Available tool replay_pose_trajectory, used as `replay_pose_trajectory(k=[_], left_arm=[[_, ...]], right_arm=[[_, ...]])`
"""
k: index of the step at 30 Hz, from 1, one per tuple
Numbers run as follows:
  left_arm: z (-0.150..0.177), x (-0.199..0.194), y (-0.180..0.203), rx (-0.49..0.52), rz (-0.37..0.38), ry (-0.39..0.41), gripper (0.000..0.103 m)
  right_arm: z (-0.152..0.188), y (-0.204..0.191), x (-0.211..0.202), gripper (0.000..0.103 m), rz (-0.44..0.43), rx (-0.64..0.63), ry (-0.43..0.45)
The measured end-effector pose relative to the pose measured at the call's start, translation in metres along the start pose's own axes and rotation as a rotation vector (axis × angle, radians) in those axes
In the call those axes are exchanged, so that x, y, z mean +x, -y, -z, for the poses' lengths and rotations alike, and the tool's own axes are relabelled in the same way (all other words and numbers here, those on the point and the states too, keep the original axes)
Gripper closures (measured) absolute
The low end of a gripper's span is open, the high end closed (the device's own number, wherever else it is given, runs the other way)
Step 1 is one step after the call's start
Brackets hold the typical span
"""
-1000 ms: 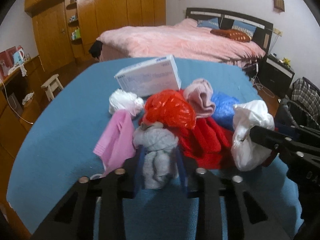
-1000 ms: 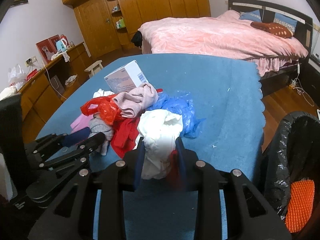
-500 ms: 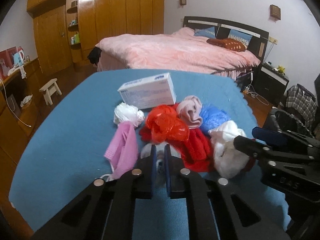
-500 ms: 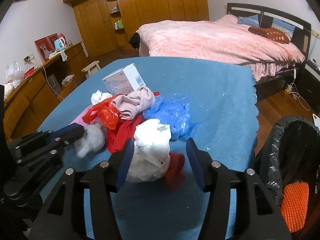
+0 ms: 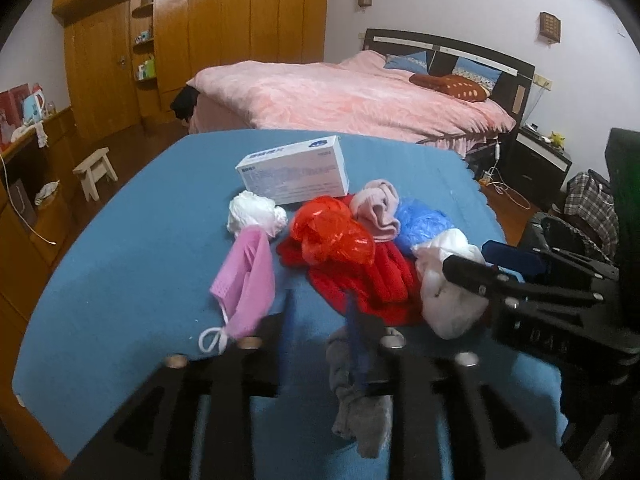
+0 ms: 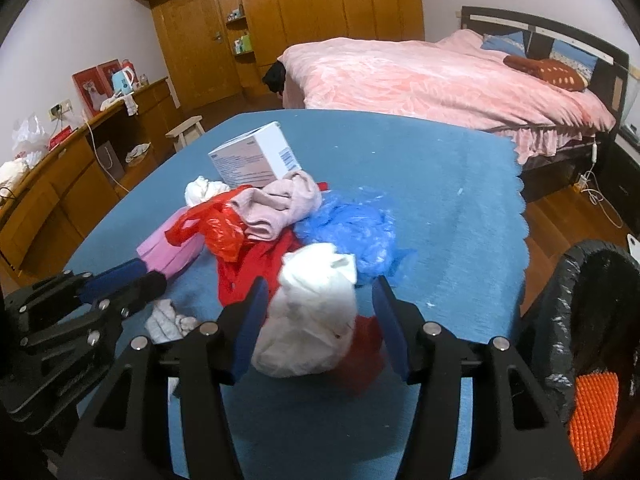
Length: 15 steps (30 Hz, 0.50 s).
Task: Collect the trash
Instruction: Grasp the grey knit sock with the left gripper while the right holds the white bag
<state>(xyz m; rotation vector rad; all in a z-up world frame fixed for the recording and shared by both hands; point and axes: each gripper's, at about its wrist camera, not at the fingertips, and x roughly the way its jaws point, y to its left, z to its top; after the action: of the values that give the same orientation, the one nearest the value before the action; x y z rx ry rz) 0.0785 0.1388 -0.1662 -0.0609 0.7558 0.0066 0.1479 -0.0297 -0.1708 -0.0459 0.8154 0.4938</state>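
"DA" partly legible on right gripper (image 5: 472, 268), box (image 5: 294, 172) print unreadable

Counter (image 6: 440, 184) covered in matt blue cloth. Red bag (image 5: 332, 236) and blue bag (image 6: 352, 232): thin, glossy, crinkled plastic. Box (image 5: 294, 170): smooth white cardboard. Grey sock (image 5: 360, 420): soft knit. Bin liner (image 6: 560, 320): shiny black plastic. Wardrobe (image 5: 220, 32): glossy varnished wood

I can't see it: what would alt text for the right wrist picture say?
The open right gripper straddles a crumpled white plastic bag on a blue-covered table, in front of a pile of red, pink and blue litter. A black-lined bin stands at right.
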Motion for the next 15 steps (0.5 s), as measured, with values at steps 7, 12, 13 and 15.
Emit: replay_pose_trajectory(k=[7,12,13,15], left_arm=[[0.01,-0.008,0.007,-0.008,0.041,-0.026,0.043],[0.02,0.0,0.018,-0.001,0.045,-0.073,0.041],[0.022,0.003,0.02,-0.001,0.041,-0.084,0.041],[0.025,0.009,0.021,-0.005,0.037,-0.1,0.043]], right_arm=[[0.003,0.008,-0.006,0.05,0.003,0.013,0.005],[0.003,0.01,-0.007,0.05,0.002,0.02,0.008],[0.003,0.01,-0.007,0.05,0.001,0.02,0.008],[0.003,0.01,-0.007,0.05,0.003,0.019,0.007]])
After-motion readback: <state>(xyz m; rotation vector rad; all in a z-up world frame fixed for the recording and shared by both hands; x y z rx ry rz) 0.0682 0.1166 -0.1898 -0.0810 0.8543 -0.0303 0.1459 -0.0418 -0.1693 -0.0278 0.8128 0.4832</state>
